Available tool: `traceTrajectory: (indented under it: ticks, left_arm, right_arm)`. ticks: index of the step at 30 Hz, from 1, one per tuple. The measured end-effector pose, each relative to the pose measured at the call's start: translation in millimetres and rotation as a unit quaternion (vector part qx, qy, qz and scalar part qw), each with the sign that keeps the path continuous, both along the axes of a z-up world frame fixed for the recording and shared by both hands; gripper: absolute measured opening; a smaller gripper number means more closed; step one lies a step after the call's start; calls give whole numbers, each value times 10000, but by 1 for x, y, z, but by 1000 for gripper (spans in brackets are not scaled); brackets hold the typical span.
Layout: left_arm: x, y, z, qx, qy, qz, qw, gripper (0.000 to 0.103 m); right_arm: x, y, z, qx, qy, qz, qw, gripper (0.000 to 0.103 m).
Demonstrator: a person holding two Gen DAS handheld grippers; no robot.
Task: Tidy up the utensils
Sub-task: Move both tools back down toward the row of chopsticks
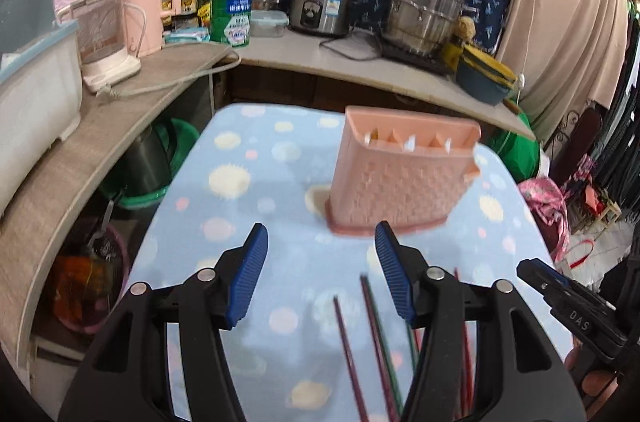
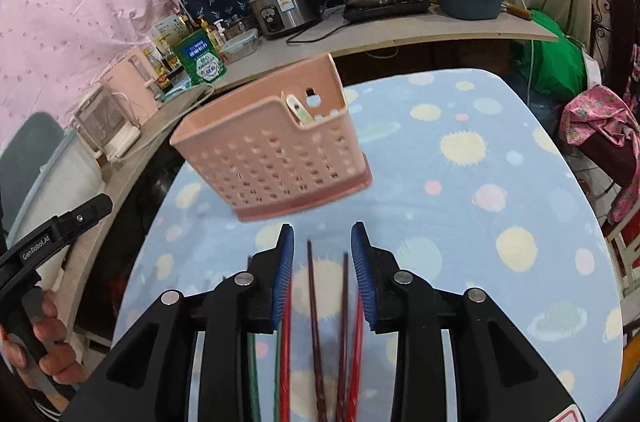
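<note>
A pink perforated utensil holder (image 1: 396,178) stands upright on the blue spotted tablecloth (image 1: 248,206); it also shows in the right wrist view (image 2: 272,150), with a pale utensil (image 2: 298,110) in its side pocket. Several chopsticks (image 1: 372,338), dark red, green and red, lie on the cloth near the front edge. My left gripper (image 1: 320,262) is open and empty, above the cloth just in front of the holder. My right gripper (image 2: 322,262) is open, low over the chopsticks (image 2: 316,322), with two dark red ones lying between its fingers.
A counter (image 1: 304,54) behind the table holds a rice cooker (image 1: 320,6), a steel steamer pot (image 1: 424,10), a green tin (image 1: 232,14), bottles and stacked bowls (image 1: 484,70). A side shelf at left carries pink appliances (image 1: 108,34) and a white bin (image 1: 32,94).
</note>
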State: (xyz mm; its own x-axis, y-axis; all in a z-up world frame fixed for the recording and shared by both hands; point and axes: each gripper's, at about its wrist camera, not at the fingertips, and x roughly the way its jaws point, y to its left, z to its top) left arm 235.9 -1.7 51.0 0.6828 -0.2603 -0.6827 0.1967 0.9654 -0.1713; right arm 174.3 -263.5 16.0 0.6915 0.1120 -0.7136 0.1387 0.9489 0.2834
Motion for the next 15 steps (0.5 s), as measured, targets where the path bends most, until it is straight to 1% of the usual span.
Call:
traceTrajectory:
  ticks: [4,9,11,15]
  left_arm:
    - [-38,-2,-27,181,194,-60,9996,53]
    - [-78,-13,-56,481,328,-156,9982,53]
    - [-90,-16,-68,508,444,-194,9975,53]
    - [-110,-19,-91,572,645,-175,9961,53]
  right_arm:
    - [-47,9,-29,-340,328,-61,9989,30]
    - [-91,22,-60,-763,620,-68,9951,30]
    - [-102,25,-70,-815,694,-50,9942,30]
    - [-113,29,-82,-707,765,-4,9946,28]
